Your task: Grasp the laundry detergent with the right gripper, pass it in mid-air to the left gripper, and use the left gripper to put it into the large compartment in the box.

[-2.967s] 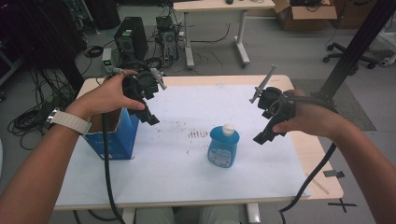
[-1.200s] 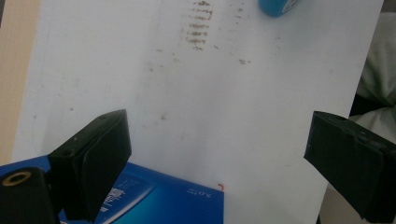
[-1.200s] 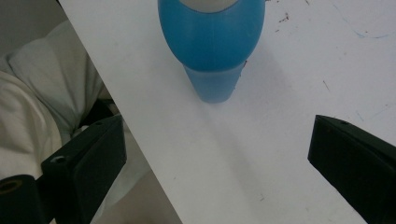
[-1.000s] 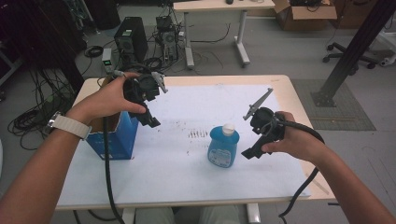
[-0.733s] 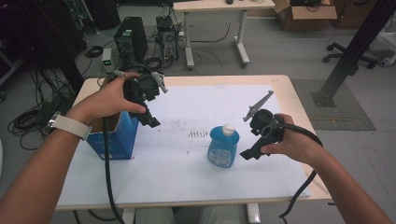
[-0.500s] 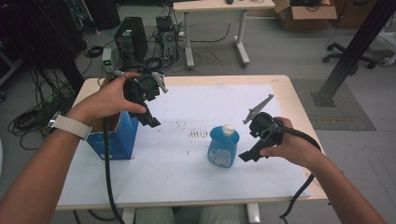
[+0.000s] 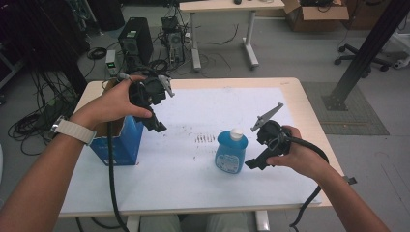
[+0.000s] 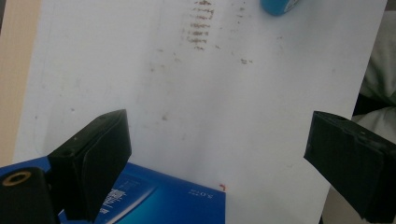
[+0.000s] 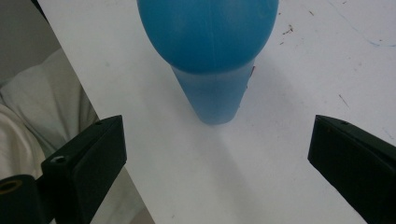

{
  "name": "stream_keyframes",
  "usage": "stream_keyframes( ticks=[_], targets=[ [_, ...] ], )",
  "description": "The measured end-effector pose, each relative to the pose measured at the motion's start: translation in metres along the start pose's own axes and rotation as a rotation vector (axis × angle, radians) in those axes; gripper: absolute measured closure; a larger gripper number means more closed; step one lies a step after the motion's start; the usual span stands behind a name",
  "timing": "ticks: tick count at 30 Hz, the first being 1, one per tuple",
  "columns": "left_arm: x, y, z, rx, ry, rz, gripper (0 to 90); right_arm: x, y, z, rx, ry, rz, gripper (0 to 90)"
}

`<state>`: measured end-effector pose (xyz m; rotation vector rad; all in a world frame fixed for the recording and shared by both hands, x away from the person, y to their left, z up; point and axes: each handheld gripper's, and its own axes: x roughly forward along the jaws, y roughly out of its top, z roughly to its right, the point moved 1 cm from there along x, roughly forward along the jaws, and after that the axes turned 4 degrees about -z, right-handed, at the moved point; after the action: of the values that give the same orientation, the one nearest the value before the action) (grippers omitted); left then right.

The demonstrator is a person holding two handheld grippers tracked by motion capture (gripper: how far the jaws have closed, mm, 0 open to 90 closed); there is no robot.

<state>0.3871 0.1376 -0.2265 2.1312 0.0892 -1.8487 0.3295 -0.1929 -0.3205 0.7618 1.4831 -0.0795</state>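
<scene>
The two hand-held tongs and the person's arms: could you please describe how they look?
Both tongs, left and right, are black, with blocky black jaws. A thick black cable trails from the left tongs, and another from the right. A grey three-cornered plate tops the right tongs. The left wrist wears a pale-strapped watch; no sleeves show.

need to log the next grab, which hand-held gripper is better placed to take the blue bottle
Right. The right hand-held gripper sits just beside the blue bottle, jaws open and aimed at it in its own view. The left hand-held gripper hangs open above the blue box, farther from the bottle.
</scene>
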Motion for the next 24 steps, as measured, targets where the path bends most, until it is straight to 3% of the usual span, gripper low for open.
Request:
stream_keyframes(
  ticks=[24],
  targets=[
    [0.004,-0.002,-0.001,-0.004,-0.008,-0.003,7.5,0.017,-0.009,0.001,0.021,0.006,0.072,4.9]
  ],
)
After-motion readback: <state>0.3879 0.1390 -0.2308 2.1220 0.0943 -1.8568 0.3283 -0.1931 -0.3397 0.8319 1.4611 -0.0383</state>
